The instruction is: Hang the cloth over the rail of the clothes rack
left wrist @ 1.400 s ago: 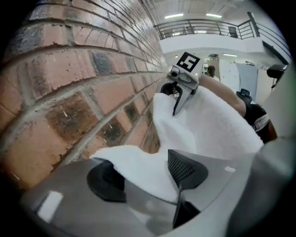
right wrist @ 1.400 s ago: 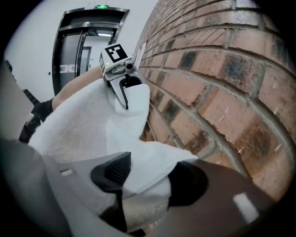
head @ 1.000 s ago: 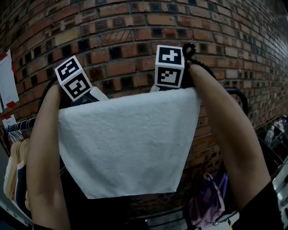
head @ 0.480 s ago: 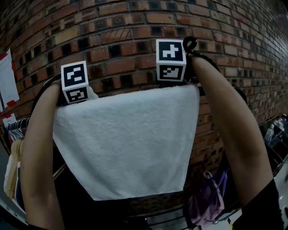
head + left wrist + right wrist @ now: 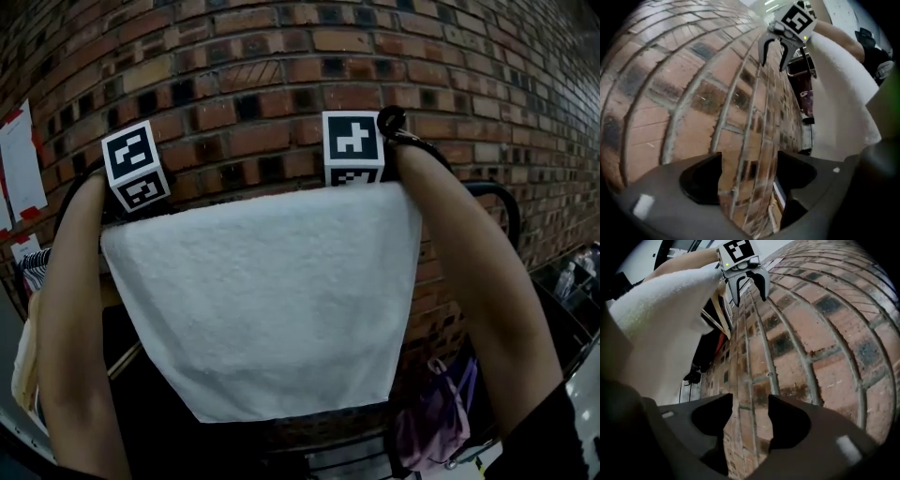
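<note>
Cloth (image 5: 262, 300) seemingly draped on clothes rack (image 5: 503, 204); left gripper (image 5: 749, 163) just opened, right gripper (image 5: 750, 414) apart, both empty.

You are facing a brick wall (image 5: 281, 56) that is showing rough, matt faces and gritty mortar, while the cloth (image 5: 262, 300) is looking like nubby white terry, matt throughout. Your left gripper (image 5: 747, 173) and right gripper (image 5: 750, 416) are showing smooth, dull dark plastic, and the clothes rack's black tube (image 5: 507, 202) is looking smooth and faintly glossy.
</note>
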Demonstrator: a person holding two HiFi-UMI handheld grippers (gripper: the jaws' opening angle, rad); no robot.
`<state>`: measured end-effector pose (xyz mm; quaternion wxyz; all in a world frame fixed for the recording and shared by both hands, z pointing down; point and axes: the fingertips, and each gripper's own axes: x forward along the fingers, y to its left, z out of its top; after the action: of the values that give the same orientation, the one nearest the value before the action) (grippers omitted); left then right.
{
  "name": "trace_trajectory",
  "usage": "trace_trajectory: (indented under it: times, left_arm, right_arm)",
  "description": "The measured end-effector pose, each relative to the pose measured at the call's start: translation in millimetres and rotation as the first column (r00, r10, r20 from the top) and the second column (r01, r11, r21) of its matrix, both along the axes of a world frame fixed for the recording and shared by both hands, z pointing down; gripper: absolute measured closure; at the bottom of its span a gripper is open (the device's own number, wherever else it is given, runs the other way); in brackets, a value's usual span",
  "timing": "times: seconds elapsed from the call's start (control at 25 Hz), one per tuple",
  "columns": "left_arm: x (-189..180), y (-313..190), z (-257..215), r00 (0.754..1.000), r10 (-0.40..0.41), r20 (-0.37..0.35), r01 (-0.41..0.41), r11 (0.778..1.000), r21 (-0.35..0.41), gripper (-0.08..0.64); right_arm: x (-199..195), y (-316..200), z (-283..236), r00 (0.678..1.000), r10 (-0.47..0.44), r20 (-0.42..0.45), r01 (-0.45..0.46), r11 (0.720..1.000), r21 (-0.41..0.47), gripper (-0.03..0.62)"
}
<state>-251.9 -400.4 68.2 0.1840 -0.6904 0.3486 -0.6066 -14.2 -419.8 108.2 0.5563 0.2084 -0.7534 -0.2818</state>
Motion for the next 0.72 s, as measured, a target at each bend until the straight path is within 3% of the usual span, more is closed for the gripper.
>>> trace_trajectory:
  times: [0.12,0.2,0.24,0.32,0.4,0.44,0.48,0.52,0.6,0.64,0.72]
  left_arm:
    - [14.6,-1.3,-34.4,0.993,0.107,-0.056,-0.095,0.978,0.188,0.172]
    - [26.8,2.3,-66.8,0.983,0.179,-0.047,-0.150,0.918,0.367,0.186]
    - [34.5,6.6,-85.3,0.975,0.216,-0.045,-0.171,0.869,0.464,0.191]
    - [51.1,21.2,-124.8,0.955,0.290,-0.065,-0.180,0.738,0.650,0.275]
    - [64.7,43.6,-162.8,0.930,0.357,-0.090,-0.143,0.575,0.806,0.351]
    - [69.8,57.7,-178.8,0.916,0.388,-0.101,-0.113,0.490,0.865,0.429]
    - [75.0,73.1,-192.2,0.898,0.425,-0.113,-0.079,0.408,0.909,0.492]
    - [81.5,89.2,-203.1,0.875,0.467,-0.125,-0.045,0.337,0.941,0.552]
    - [96.9,122.6,-219.2,0.818,0.555,-0.154,0.028,0.228,0.973,0.552]
    - [104.1,140.6,-225.4,0.785,0.596,-0.169,0.071,0.185,0.980,0.552]
    - [116.2,179.9,-232.4,0.711,0.674,-0.201,0.170,0.114,0.979,0.554]
  right_arm:
    - [-3.9,-4.7,-13.2,1.000,-0.016,0.008,0.015,0.996,0.088,0.350]
    - [-6.1,-12.0,-41.2,0.999,-0.020,0.033,0.011,0.967,0.256,0.351]
    - [-8.4,-13.9,-61.0,0.998,-0.032,0.055,0.010,0.932,0.361,0.350]
    - [-19.9,-7.1,-101.0,0.988,-0.104,0.114,0.026,0.841,0.541,0.351]
    - [-30.3,11.3,-136.6,0.962,-0.191,0.193,0.016,0.749,0.663,0.353]
    - [-33.9,23.6,-153.4,0.943,-0.235,0.236,-0.002,0.705,0.709,0.356]
    - [-37.0,37.4,-169.5,0.917,-0.282,0.281,-0.024,0.665,0.746,0.392]
    - [-39.5,52.5,-185.2,0.885,-0.331,0.329,-0.051,0.631,0.774,0.471]
    - [-43.0,85.9,-214.2,0.789,-0.434,0.435,-0.116,0.590,0.799,0.575]
    - [-43.9,104.6,-226.7,0.722,-0.489,0.489,-0.148,0.581,0.800,0.588]
    - [-43.1,146.8,-245.3,0.560,-0.593,0.579,-0.203,0.579,0.789,0.588]
